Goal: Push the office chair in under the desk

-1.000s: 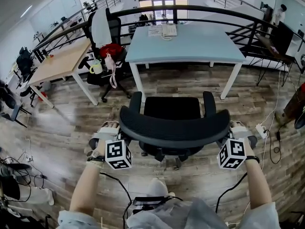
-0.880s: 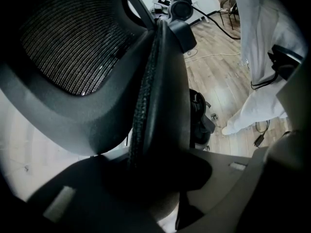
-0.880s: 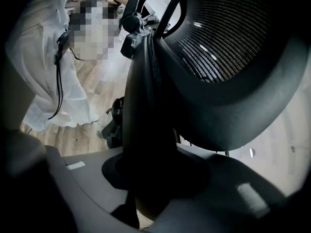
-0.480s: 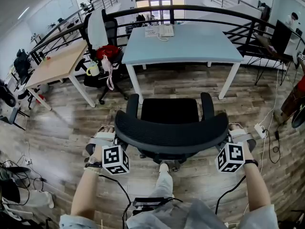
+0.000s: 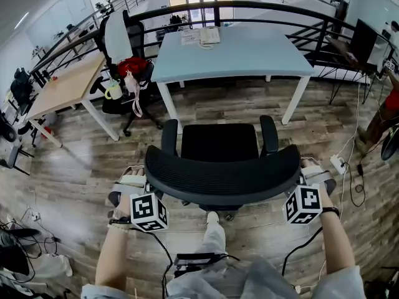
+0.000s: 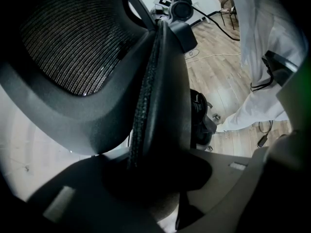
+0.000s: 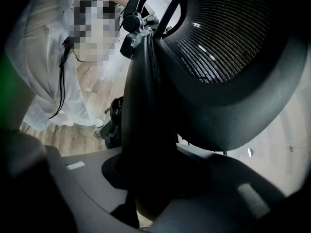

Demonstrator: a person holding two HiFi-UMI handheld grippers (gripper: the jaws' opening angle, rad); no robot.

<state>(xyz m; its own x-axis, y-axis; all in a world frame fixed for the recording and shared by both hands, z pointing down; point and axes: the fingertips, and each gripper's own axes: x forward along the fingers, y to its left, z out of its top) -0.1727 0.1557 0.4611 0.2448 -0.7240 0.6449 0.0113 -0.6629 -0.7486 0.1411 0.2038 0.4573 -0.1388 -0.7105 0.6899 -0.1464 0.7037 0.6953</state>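
Scanning from the left edge of the head view, I see a wooden desk [image 5: 62, 86] and a second chair [image 5: 121, 42] with a red bag [image 5: 132, 66] on its seat, both in the upper left. Lower left, my left gripper [image 5: 132, 182] is clenched on the left end of the backrest [image 5: 221, 176]; in the left gripper view the padded edge runs straight down between the 2 jaws and both press on it. At frame centre the office chair [image 5: 218, 143] stands on the plank floor [image 5: 75, 161], seat facing the light-blue desk [image 5: 249, 55] at upper centre, with bare floor between them, so it is not yet under. Papers [image 5: 201, 37] lie at the desk's far side. Lower right, my right gripper [image 5: 315, 174] grips the backrest's right end, jaws pressed on its edge.
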